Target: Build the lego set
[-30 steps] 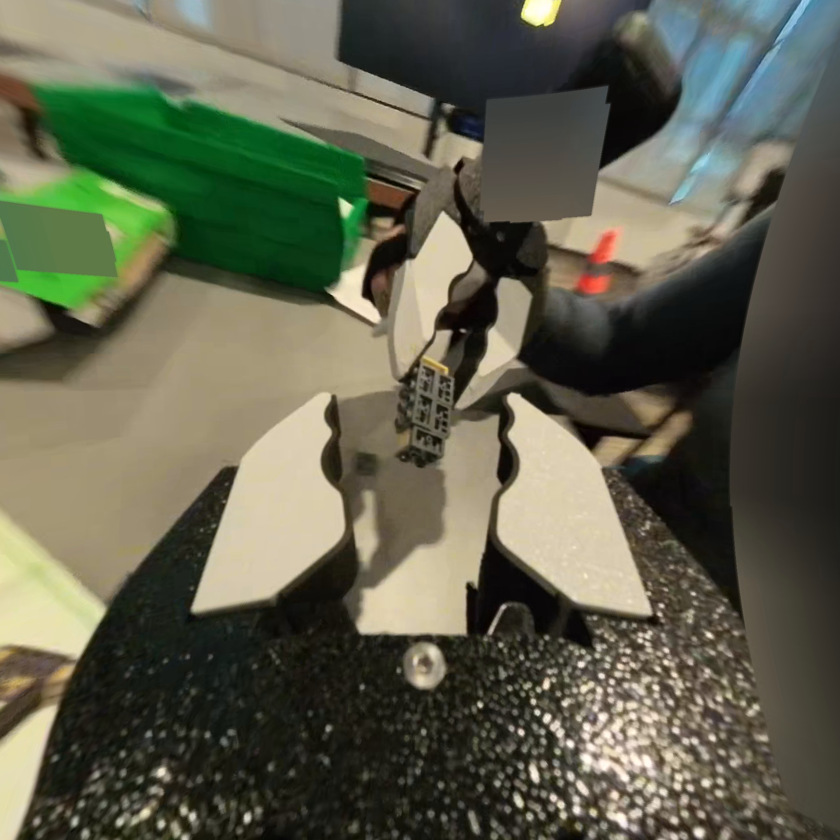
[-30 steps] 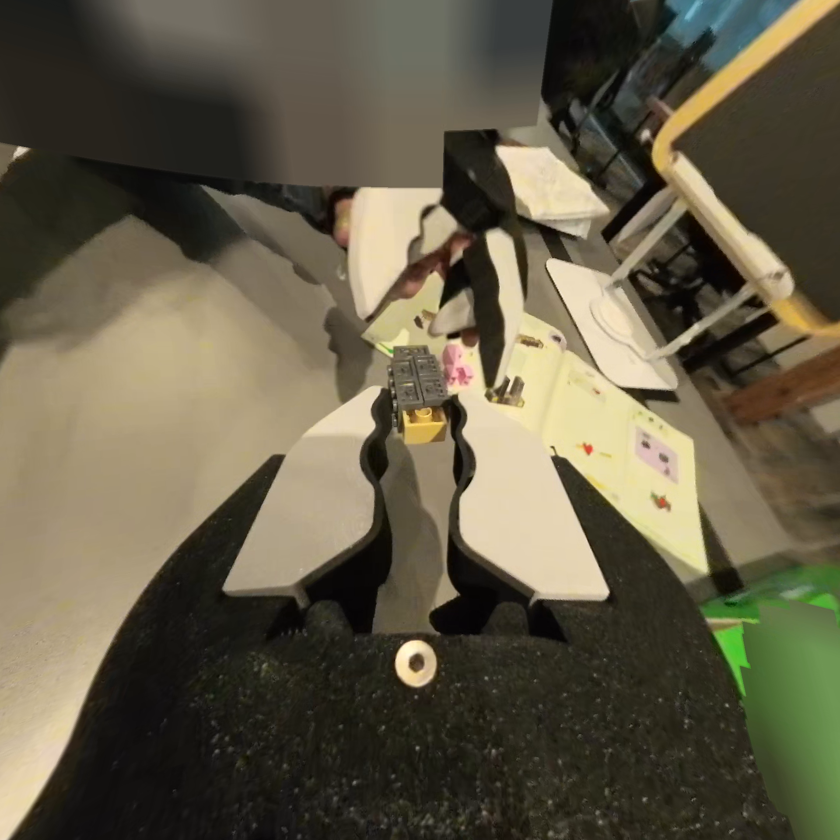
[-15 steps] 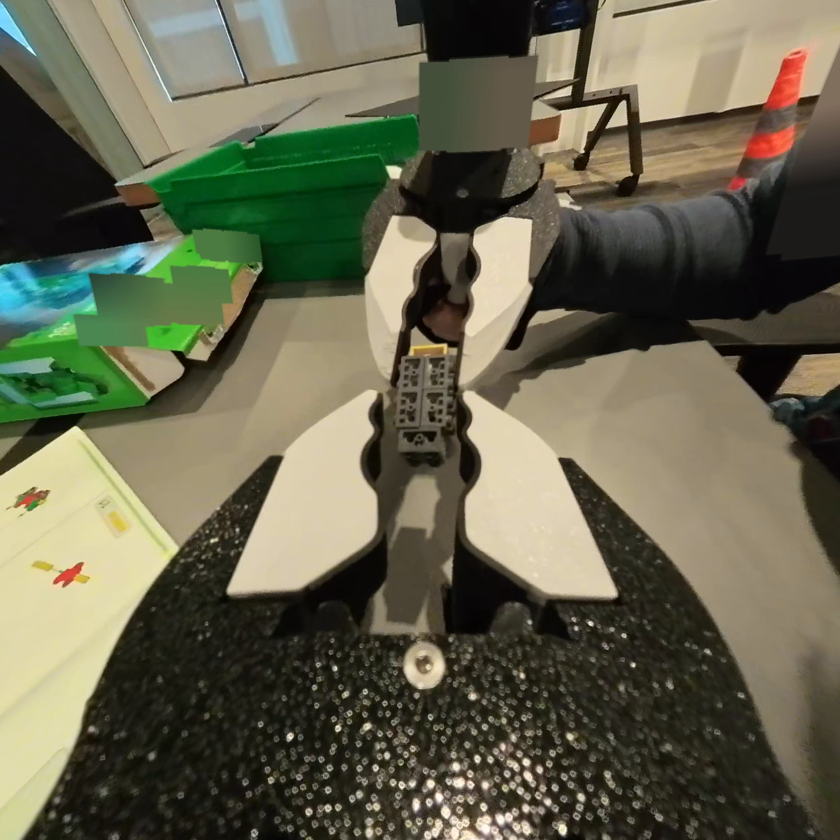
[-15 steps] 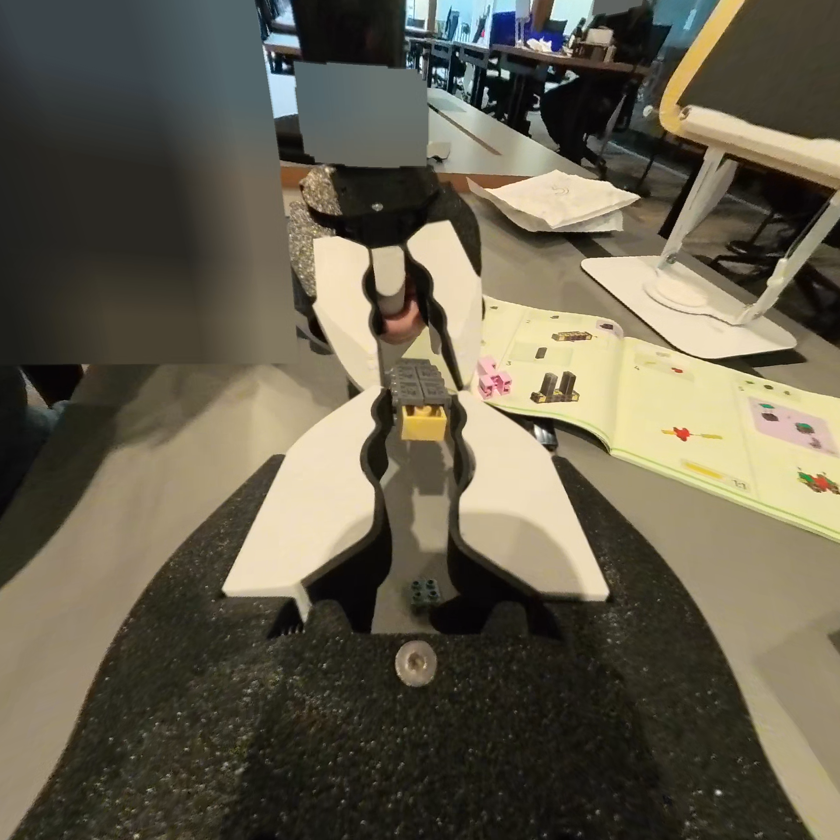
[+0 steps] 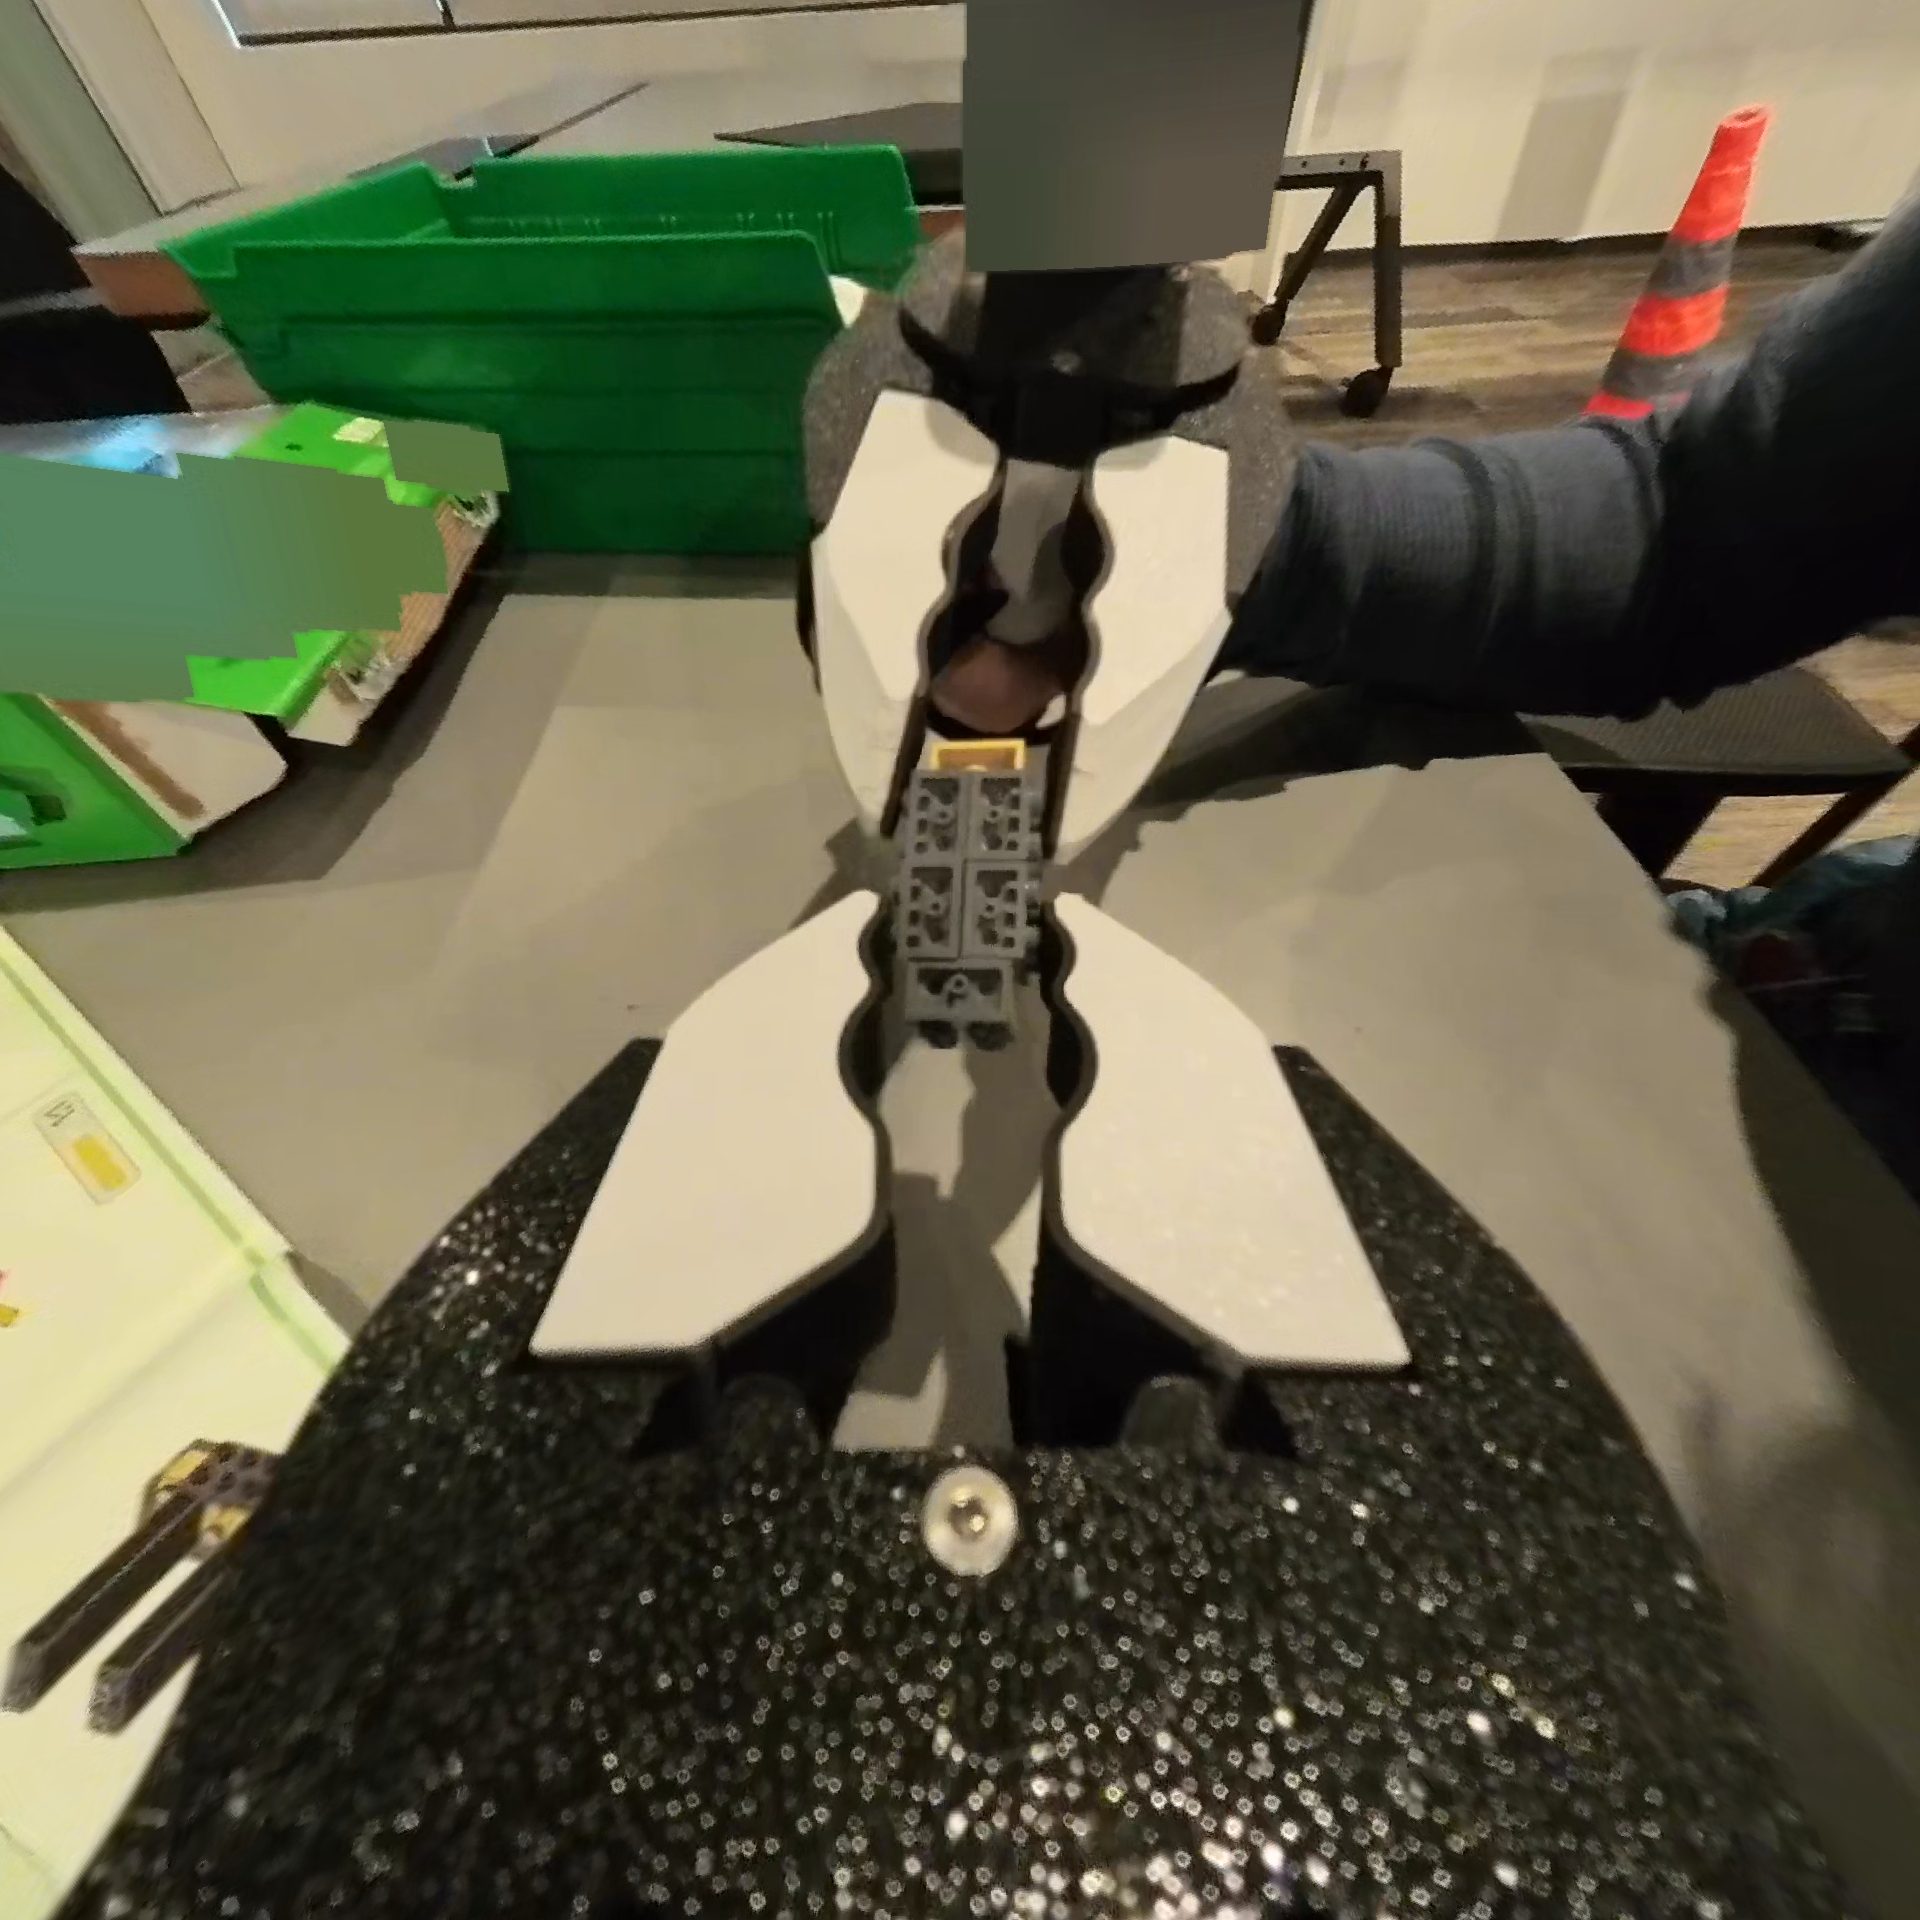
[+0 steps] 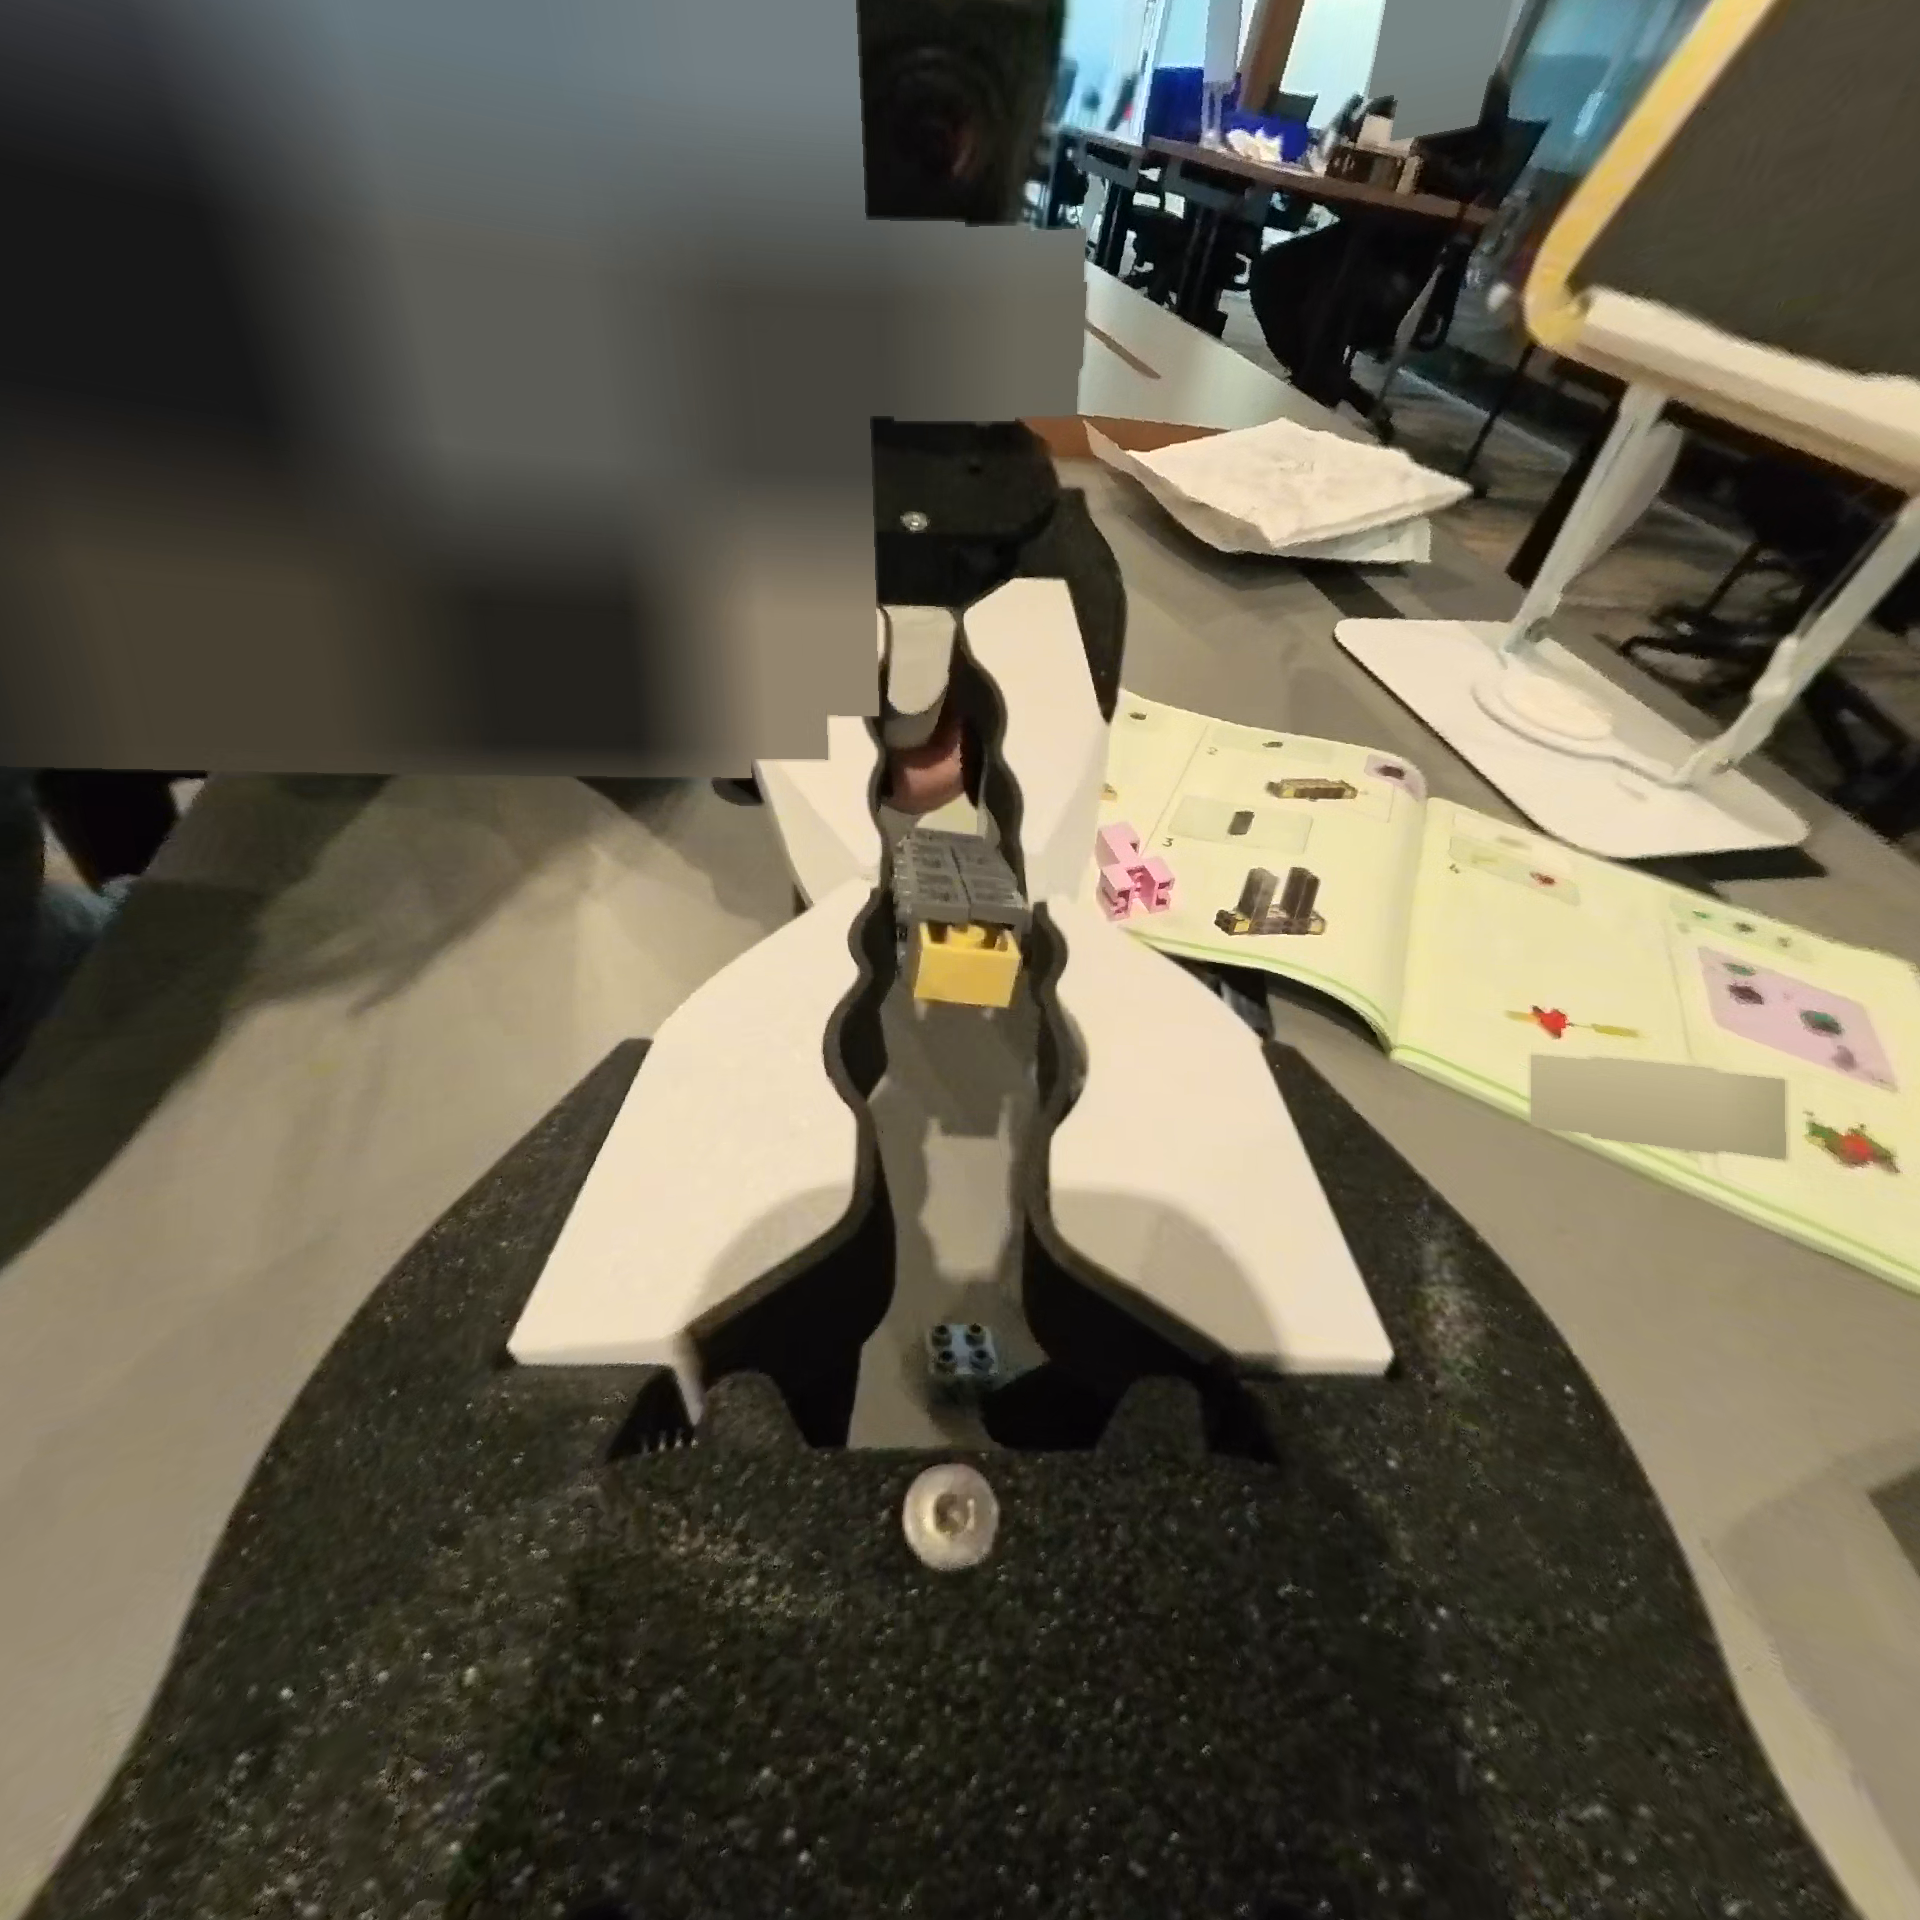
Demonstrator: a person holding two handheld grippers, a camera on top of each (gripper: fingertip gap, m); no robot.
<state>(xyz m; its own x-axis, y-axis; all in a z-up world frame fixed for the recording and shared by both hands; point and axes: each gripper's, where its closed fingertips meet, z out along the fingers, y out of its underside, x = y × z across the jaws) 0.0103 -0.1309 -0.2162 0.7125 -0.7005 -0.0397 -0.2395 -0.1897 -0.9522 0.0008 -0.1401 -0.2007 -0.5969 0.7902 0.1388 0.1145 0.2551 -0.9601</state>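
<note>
A grey Lego assembly (image 5: 971,883) with a yellow brick (image 5: 977,753) at one end hangs above the grey table (image 5: 468,987), held between both grippers, which face each other tip to tip. My left gripper (image 5: 961,935) is shut on its grey end. My right gripper (image 6: 961,925) is shut on the end with the yellow brick (image 6: 961,966); the grey part (image 6: 956,878) runs on into the left gripper (image 6: 940,831). The right gripper also shows in the left wrist view (image 5: 971,769). A small grey brick (image 6: 966,1351) lies on the table below the right gripper.
An open instruction booklet (image 6: 1455,935) with a pink Lego piece (image 6: 1132,883) on it lies to the right. A white lamp base (image 6: 1558,727) and crumpled paper (image 6: 1288,478) stand behind. Green crates (image 5: 540,343), a green box (image 5: 104,727) and a black Lego piece (image 5: 135,1600) are at the left.
My left gripper was open and off to one side of the assembly; it has lined up with the right gripper and shut on the grey end. The right gripper has kept its hold.
</note>
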